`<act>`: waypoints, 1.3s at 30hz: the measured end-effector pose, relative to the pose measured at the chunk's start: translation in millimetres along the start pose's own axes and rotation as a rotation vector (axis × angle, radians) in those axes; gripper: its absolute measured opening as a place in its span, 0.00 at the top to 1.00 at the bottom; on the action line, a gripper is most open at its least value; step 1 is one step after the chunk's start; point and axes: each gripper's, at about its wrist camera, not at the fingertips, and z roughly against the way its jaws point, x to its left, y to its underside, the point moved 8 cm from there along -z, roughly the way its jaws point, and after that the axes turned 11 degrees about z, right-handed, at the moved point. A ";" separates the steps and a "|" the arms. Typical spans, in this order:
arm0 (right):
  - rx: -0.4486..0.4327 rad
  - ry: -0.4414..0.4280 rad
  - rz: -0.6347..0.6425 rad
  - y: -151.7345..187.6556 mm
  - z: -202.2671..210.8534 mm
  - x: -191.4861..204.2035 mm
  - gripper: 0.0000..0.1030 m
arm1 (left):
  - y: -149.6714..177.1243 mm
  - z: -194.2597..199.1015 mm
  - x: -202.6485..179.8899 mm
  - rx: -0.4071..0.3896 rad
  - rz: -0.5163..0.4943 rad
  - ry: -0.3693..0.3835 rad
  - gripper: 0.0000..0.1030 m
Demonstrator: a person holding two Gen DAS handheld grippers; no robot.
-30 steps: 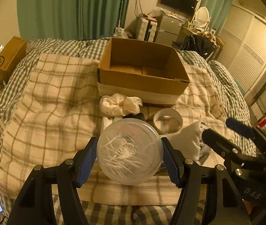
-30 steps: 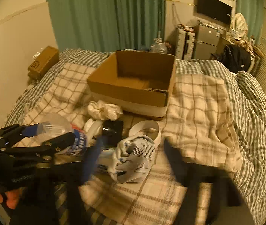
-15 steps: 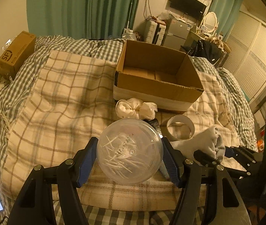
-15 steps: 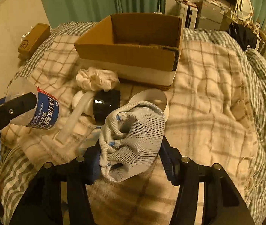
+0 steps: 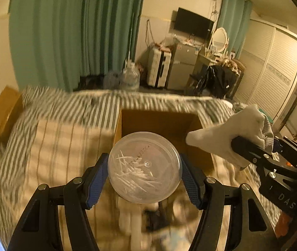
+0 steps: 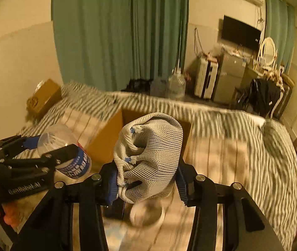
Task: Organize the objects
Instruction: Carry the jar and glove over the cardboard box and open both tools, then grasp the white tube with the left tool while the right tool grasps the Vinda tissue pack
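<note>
The left gripper (image 5: pixel 144 173) is clamped on a clear round container of cotton swabs (image 5: pixel 144 167), its blue pads pressing the curved sides; the container's long axis runs forward along the fingers, flat transparent end facing the camera, label end (image 6: pixel 76 163) pointing toward the cardboard box (image 5: pixel 161 125). From the right wrist view the container lies nearly level, held above the plaid blanket (image 5: pixel 64 146) just left of the box's near left corner. The right gripper (image 6: pixel 146 179) is closed on a bunched white mesh cloth (image 6: pixel 148 156), which bulges up above the fingers; in the left wrist view the cloth (image 5: pixel 228 136) hangs out to the left, its tip reaching over the box's right wall. The box sits open-topped on the bed, just beyond both grippers. Below them on the blanket lie a tape roll (image 6: pixel 146 213) and other blurred items. Bedding stretches open to the left and right of the box.
</note>
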 end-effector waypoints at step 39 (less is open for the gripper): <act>0.005 0.110 -0.068 36.3 50.1 -21.7 0.17 | 68.8 33.4 46.5 -0.019 -0.071 -0.160 0.04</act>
